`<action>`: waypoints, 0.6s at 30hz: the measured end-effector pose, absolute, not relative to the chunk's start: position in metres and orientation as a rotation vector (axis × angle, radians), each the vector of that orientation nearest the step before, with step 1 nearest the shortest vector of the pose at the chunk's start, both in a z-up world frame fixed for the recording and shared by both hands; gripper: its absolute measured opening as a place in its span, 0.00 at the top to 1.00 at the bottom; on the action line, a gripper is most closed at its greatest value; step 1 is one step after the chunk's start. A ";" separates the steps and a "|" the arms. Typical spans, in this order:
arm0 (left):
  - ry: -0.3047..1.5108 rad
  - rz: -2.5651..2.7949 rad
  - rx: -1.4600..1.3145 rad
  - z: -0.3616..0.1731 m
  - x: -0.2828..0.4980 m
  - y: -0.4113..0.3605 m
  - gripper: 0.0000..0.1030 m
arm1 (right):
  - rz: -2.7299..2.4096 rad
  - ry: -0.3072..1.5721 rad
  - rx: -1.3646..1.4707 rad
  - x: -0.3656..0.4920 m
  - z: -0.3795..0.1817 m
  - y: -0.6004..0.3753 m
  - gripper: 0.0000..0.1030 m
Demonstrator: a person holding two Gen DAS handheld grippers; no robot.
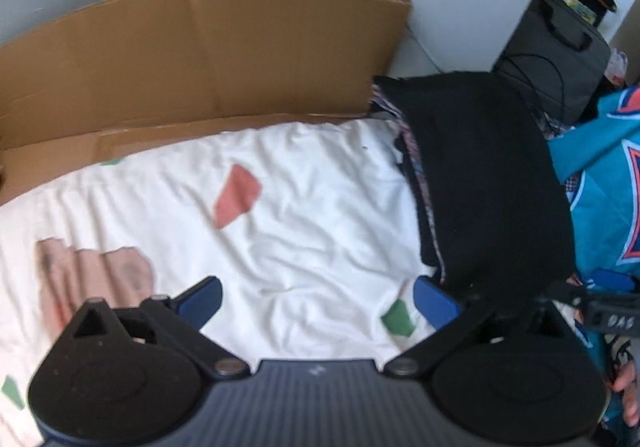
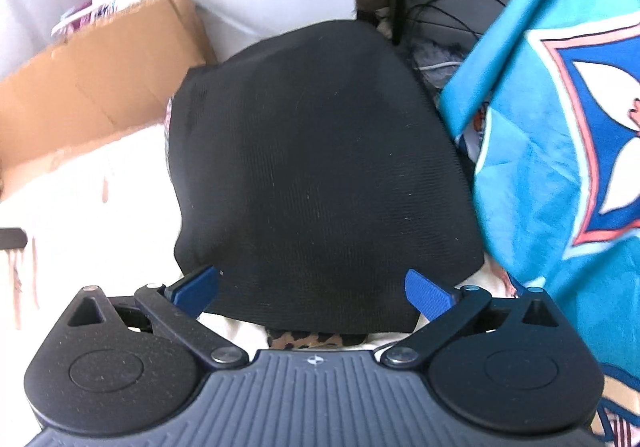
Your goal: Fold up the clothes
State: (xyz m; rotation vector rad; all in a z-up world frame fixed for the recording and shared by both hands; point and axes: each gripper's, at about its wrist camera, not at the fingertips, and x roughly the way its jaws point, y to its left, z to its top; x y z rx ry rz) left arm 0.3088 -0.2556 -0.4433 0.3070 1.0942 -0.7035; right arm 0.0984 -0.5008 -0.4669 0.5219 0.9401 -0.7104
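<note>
Both my tools spread wide and empty above the folded black garment.

My left tool (image 1: 318, 301) hangs over the white patterned sheet (image 1: 280, 207), its blue fingers (image 1: 200, 297) fully apart with nothing between them; the black garment (image 1: 488, 175) lies just to its right, on top of a stack of other folded clothes (image 1: 416, 183). My right tool (image 2: 312, 289) is directly above that same garment (image 2: 320, 167), fingers wide and clear of the cloth. A teal printed fabric (image 2: 560, 107) lies right of it, a cardboard box (image 1: 192, 59) beyond my left tool.
</note>
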 end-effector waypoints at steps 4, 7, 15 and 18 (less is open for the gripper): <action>1.080 -0.667 0.334 -0.422 0.306 -0.232 0.00 | -0.755 0.913 0.611 0.090 -0.444 -0.498 0.00; 1.112 -0.654 0.317 -0.404 0.305 -0.209 0.00 | -0.788 0.912 0.698 0.081 -0.429 -0.490 0.00; 1.128 -0.563 0.253 -0.343 0.298 -0.140 0.00 | -0.727 0.978 0.720 0.076 -0.375 -0.458 0.00; 1.139 -0.547 0.215 -0.323 0.290 -0.119 0.00 | -0.699 0.977 0.727 0.078 -0.343 -0.450 0.00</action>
